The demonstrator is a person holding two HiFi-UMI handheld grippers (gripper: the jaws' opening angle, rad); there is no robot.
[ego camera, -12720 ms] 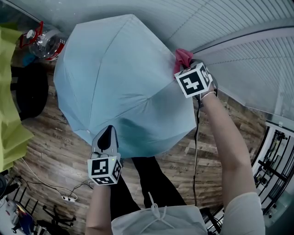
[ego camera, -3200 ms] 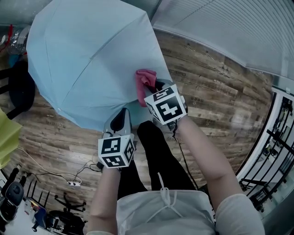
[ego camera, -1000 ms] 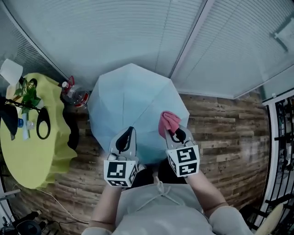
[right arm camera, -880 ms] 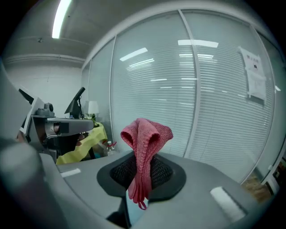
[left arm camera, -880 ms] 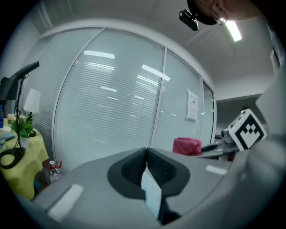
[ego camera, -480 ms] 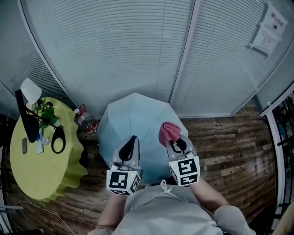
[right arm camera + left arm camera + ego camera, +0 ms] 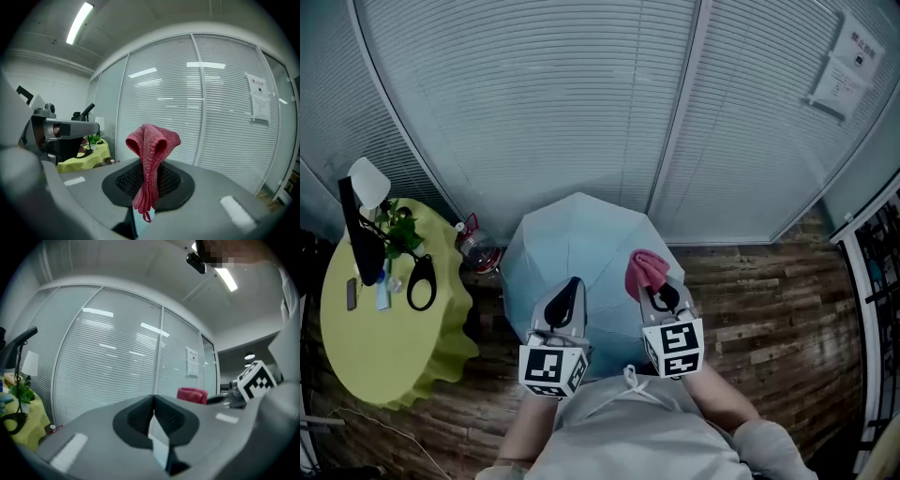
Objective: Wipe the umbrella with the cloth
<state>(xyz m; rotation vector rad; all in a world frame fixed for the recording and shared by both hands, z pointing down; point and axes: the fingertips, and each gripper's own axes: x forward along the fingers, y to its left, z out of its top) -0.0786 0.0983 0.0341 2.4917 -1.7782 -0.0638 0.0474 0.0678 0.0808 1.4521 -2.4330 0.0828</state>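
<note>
A curved wall of glass panels (image 7: pixel 581 94) hung with closed horizontal blinds rises from a dark wood-plank floor (image 7: pixel 769 309). Two printed notices (image 7: pixel 848 56) hang on the panel at the right. A ceiling strip light (image 7: pixel 79 21) glows overhead. At the left, a round tabletop (image 7: pixel 366 347) under a yellow-green cover carries a desk lamp (image 7: pixel 361 202) and a small plant (image 7: pixel 398 230).

Umbrella (image 7: pixel 581 246) right ahead, blinds wall (image 7: pixel 544 103) behind it, table (image 7: pixel 370 349) L; open floor (image 7: pixel 769 305) R.

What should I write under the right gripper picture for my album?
The right gripper pinches a pink cloth between its fingers, in front of tall window blinds.
</note>
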